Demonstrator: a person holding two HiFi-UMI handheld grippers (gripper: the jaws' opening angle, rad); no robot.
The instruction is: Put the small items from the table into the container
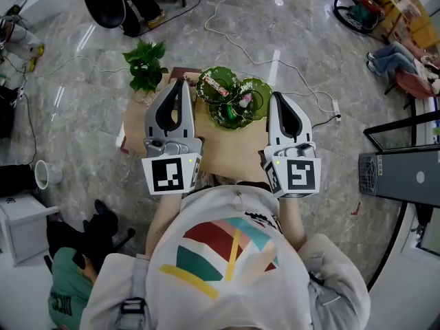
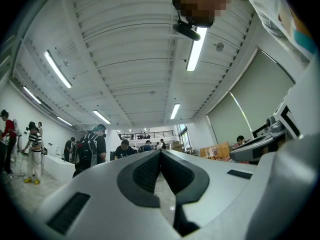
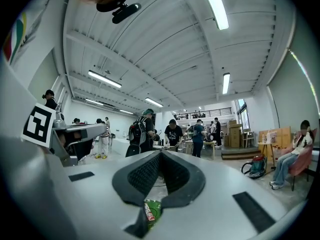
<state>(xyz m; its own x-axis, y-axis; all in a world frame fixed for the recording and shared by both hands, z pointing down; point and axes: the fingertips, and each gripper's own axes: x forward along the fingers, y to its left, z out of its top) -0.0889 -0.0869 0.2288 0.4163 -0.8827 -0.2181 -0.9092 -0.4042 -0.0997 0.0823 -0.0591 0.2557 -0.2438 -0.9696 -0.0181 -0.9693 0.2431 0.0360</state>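
A green glass dish [image 1: 256, 88] with several lobes stands at the far side of a small wooden table [image 1: 230, 150]. Small wrapped sweets [image 1: 218, 84] lie in it. My left gripper [image 1: 181, 81] hovers over the table's left part, its tips just left of the dish, its jaws shut with nothing between them. To the right of the dish, my right gripper [image 1: 274, 96] is shut and empty too. The left gripper view faces the room and ceiling past the meeting jaws of the left gripper [image 2: 161, 153]. Below the right gripper [image 3: 160, 153], the dish [image 3: 152, 209] shows through the gap.
A potted plant [image 1: 146, 64] stands at the table's far left corner, close to the left gripper. On the floor are white cables [image 1: 227, 19], a power strip [image 1: 335, 107], a paper cup [image 1: 42, 174] and a computer case [image 1: 399, 174]. People stand far off in the hall.
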